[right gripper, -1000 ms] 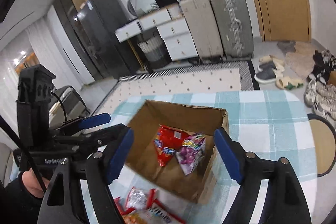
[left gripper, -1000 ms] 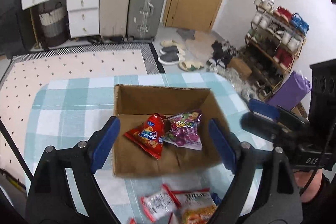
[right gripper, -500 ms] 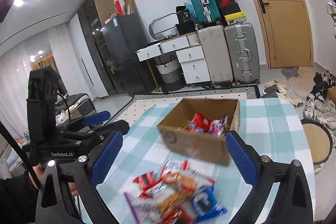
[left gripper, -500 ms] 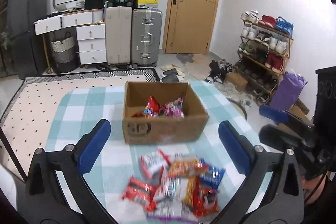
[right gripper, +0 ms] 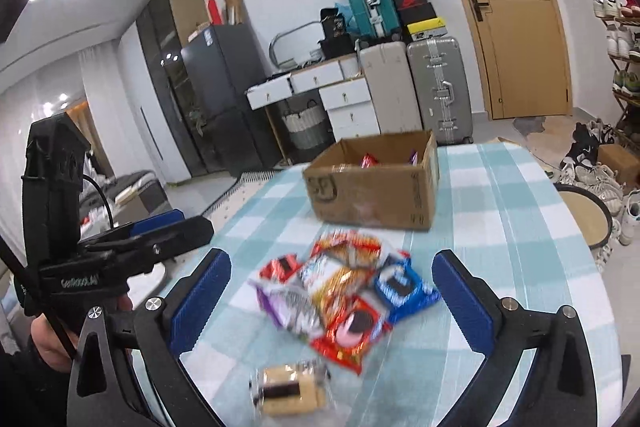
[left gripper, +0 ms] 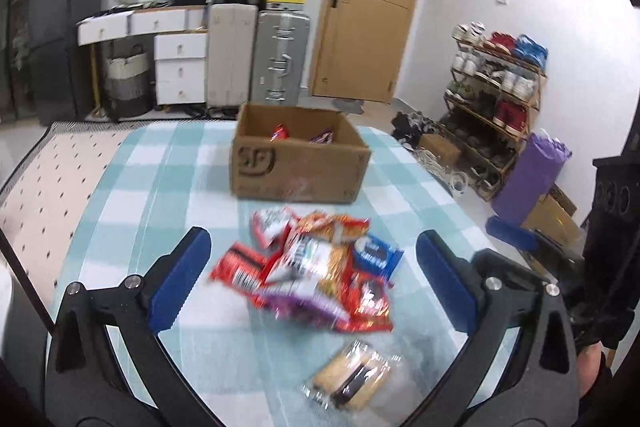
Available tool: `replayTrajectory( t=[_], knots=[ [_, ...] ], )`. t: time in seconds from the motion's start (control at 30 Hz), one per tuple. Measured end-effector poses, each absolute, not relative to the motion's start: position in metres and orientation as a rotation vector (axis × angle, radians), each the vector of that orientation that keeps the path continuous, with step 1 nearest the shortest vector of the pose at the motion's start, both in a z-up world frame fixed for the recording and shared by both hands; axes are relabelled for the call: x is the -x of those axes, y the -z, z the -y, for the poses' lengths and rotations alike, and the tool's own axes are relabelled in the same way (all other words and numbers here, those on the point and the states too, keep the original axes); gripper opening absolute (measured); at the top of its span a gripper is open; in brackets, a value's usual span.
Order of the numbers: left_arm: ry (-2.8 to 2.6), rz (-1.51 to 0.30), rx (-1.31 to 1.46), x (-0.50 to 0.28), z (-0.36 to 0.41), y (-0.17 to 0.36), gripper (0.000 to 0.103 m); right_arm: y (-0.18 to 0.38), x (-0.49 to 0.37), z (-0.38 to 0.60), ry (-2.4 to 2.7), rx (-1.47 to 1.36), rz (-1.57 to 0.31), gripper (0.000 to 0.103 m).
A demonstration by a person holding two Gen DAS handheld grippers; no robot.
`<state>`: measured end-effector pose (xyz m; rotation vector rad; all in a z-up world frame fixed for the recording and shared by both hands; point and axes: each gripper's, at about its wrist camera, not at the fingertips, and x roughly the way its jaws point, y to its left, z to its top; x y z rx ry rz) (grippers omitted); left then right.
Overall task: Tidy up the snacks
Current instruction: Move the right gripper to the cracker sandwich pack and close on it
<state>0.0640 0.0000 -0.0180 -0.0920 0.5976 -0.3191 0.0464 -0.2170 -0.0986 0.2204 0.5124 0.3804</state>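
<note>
A pile of snack packets lies on the checked table in front of an open cardboard box; the pile and box also show in the right wrist view. Two packets peek from inside the box. A clear-wrapped biscuit pack lies alone nearest me, also in the right wrist view. My left gripper is open and empty, above and short of the pile. My right gripper is open and empty, beside it on the right.
The checked tablecloth covers a rounded table. A stool stands right of the table. Suitcases, a drawer desk and a shoe rack stand farther off on the floor.
Both grippers have pulled back and lowered from over the box. The box now sits farther away, and the snack pile and biscuit pack have come into view.
</note>
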Motion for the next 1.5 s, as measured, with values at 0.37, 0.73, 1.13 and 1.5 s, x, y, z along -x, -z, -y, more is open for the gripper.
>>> replayTrajectory(
  t=[0.37,0.73,1.13,1.5],
  knots=[
    [0.217,-0.676,0.125,-0.015,-0.041,0.083,0.102,0.166,-0.019,0.174,-0.415,-0.168,-0.711,0.102],
    [0.176,-0.752,0.178,-0.002,-0.074,0.12,0.102,0.21,-0.045,0.135,-0.413,-0.098,-0.889,0.102],
    [0.203,-0.824,0.242,-0.008,-0.08,0.141,0.102,0.221,-0.046,0.095,-0.371,0.149,-0.907,0.09],
    [0.201,-0.837,0.221,-0.005,-0.074,0.14,0.102,0.214,-0.029,0.121,-0.403,0.026,-0.845,0.063]
  ],
)
